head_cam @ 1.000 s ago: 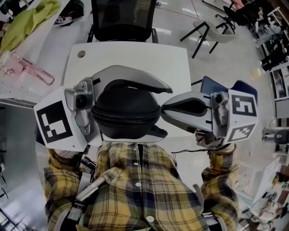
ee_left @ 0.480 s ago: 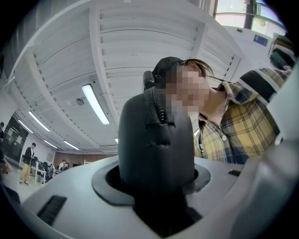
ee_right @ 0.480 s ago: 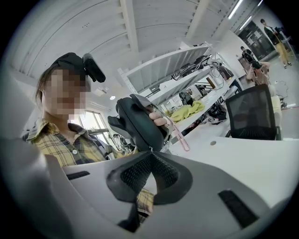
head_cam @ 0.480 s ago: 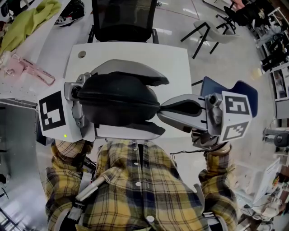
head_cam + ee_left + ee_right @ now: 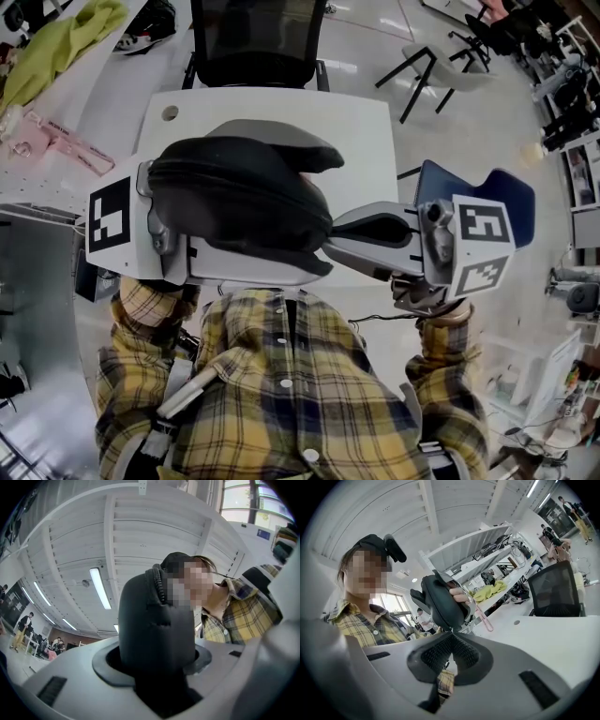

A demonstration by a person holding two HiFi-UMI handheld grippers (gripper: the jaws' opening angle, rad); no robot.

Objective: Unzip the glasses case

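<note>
1 glasses case point(image 5: 239, 202), black and hard-shelled, is up in the air over the white table point(image 5: 361, 122), close to the person's plaid shirt point(image 5: 291, 394). 2 grippers are on it. The left gripper point(image 5: 328, 216) has it clamped: 1 jaw arches over the top, 1 runs underneath, and in the left gripper view the case point(image 5: 157, 620) stands wedged between them, filling the left gripper point(image 5: 157, 667). The right gripper point(image 5: 330, 239) comes in from the side, jaws pinched together right on the case's end. In the right gripper view the ribbed pads of the right gripper point(image 5: 451, 632) meet at the case's point(image 5: 443, 604) lowest edge. Whether a zipper pull sits in that pinch is too small to make out. A short run of zipper teeth point(image 5: 159, 581) shows, and whether it is open or closed cannot be told. 2 marker cubes show, left point(image 5: 117, 220) and right point(image 5: 483, 244). 1 black mesh chair point(image 5: 258, 37) stands beyond the table, cut off at the top. The case and grippers cover the table's near half.
</note>
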